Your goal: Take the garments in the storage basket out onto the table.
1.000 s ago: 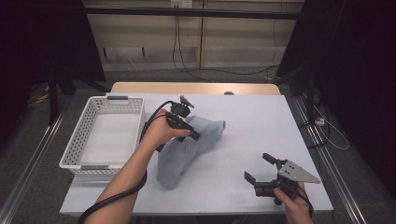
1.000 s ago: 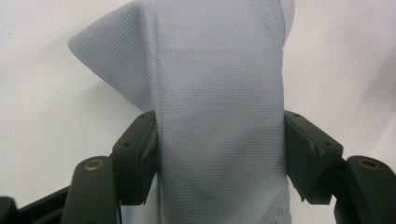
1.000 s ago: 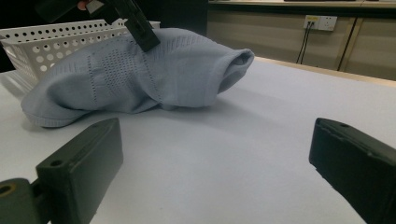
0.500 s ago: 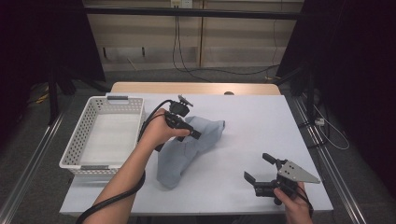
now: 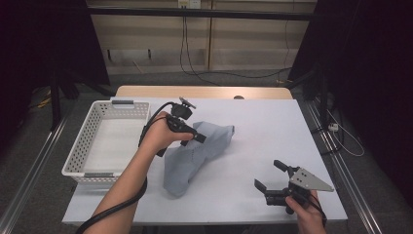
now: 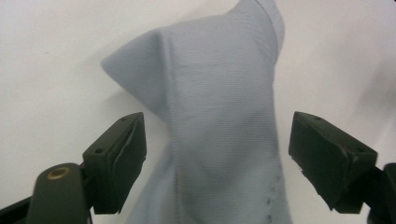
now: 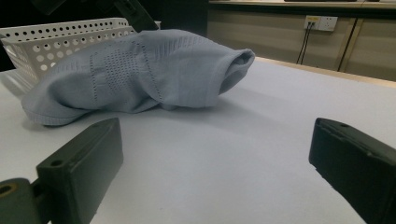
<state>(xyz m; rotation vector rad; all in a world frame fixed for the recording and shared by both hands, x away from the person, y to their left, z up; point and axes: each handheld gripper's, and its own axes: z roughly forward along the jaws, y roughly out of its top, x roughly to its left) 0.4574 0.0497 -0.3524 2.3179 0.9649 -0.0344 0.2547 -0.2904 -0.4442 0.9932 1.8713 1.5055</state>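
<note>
1. Two tools are in my hands at the white desk (image 5: 253,122), and I go from the left side to the right.
2. At the far left a white basket (image 5: 92,146) with small holes in its walls stands on the desk. I see nothing inside it.
3. Just beside the basket, my left tool (image 5: 197,138) hangs over the upper part of the grey-blue cloth (image 5: 195,156), with my left hand (image 5: 160,134) around its body.
4. Its jaws have just been opening and now they stand wide. In the left gripper view the cloth (image 6: 219,116) lies between and below the two black pads (image 6: 116,158), but the pads do not press on it.
5. The cloth is near the middle of the desk, loose and crumpled. One end points toward the near edge and the other end, folded, points to the right.
6. In the right gripper view the cloth (image 7: 135,70) shows a pattern of small knitted holes, and the basket (image 7: 56,37) stands behind it.
7. At the right, near the front edge, my right tool (image 5: 270,183) is well apart from the cloth. Its jaws stand wide with nothing between them, only bare desk.
</note>
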